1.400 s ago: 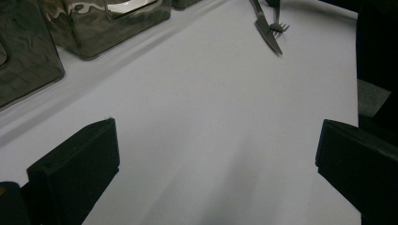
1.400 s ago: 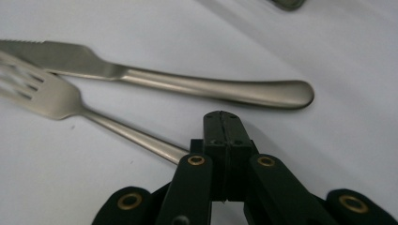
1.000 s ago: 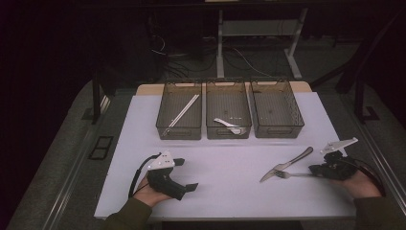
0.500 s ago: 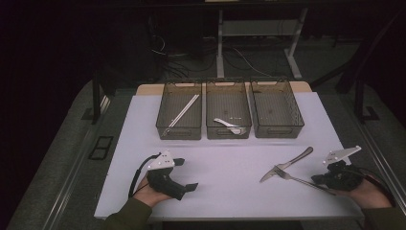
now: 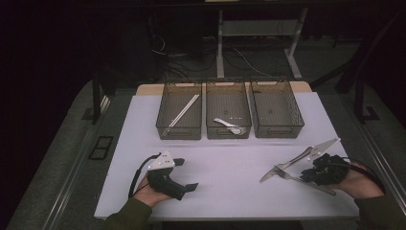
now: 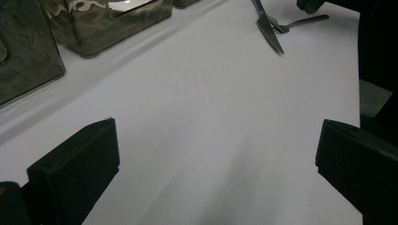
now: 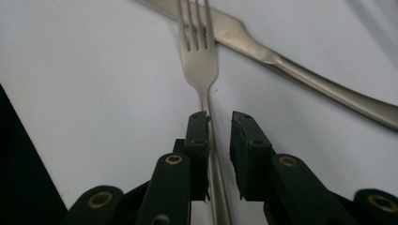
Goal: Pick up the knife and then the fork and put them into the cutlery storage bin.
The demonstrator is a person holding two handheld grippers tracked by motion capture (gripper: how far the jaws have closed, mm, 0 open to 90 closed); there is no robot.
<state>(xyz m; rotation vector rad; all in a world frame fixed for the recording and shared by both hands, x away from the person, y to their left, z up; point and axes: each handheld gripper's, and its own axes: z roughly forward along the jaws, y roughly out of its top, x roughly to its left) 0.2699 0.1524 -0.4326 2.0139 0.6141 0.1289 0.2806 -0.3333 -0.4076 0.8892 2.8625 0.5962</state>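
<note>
Straddling the handle of one fork [image 7: 199, 61], the right gripper [image 7: 219, 123] has its jaws slightly apart, having just been opening, with the thin stem between them and lying against the left pad
One fork and one knife [image 5: 287, 164] lie crossed on the white counter [image 5: 225, 158] at the person's right, fork tines resting over the knife blade; the right gripper [image 5: 306, 175] sits at the fork's handle end. The left gripper [image 5: 184, 175], held above the bare counter on the person's left, has its jaws wide apart with nothing between them. Three clear bins stand in a row at the far side: the left bin [image 5: 179, 130] holds two pale chopsticks [image 5: 184, 109], the middle bin [image 5: 228, 130] one white spoon [image 5: 229, 125], and the right bin [image 5: 277, 128]
</note>
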